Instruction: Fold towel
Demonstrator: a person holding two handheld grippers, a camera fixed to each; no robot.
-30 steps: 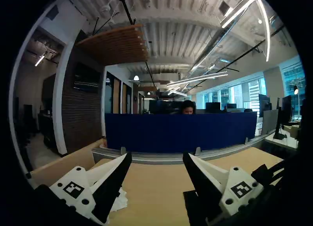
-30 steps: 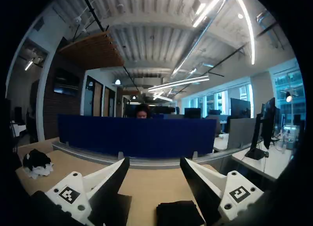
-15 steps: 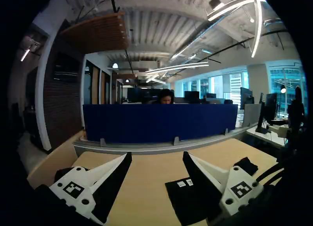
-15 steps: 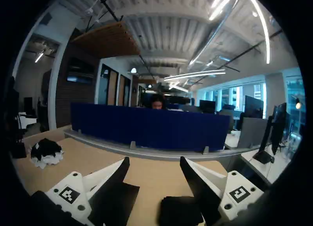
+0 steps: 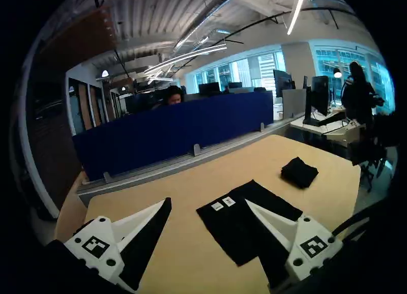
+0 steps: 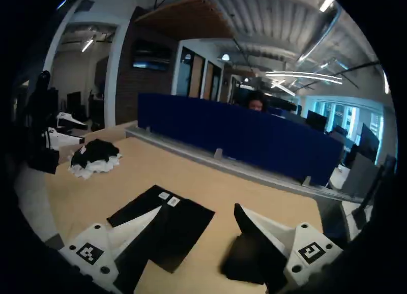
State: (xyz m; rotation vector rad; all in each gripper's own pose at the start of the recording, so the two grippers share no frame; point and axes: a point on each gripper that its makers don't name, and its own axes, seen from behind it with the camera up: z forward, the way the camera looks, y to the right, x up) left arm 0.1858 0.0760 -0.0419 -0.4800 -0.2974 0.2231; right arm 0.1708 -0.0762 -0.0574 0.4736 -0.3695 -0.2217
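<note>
- Left gripper view takes in the broad light wooden table, the surface that carries all the cloth in the scene.
- Near the middle of that table lies the flat black rectangular towel. It is spread out in a single layer, with no edge turned over, so the folding of this piece appears not yet begun.
- Toward the far left corner in the right gripper view sits a rumpled heap of black and white cloths, well apart from the towel. It looks like work waiting its turn.
- Beyond the towel rests a small black folded cloth bundle, compact and squared. It is probably a finished piece.
- Above the near edge of the towel hangs the left gripper, its fingers spread wide and holding nothing.
- Over the same towel from the other side is the right gripper, fingers likewise apart and empty.
- Two small white labels mark the towel's far edge.
- Judged from this, every fold on this towel remains: gripping an edge, carrying it over, and flattening.
</note>
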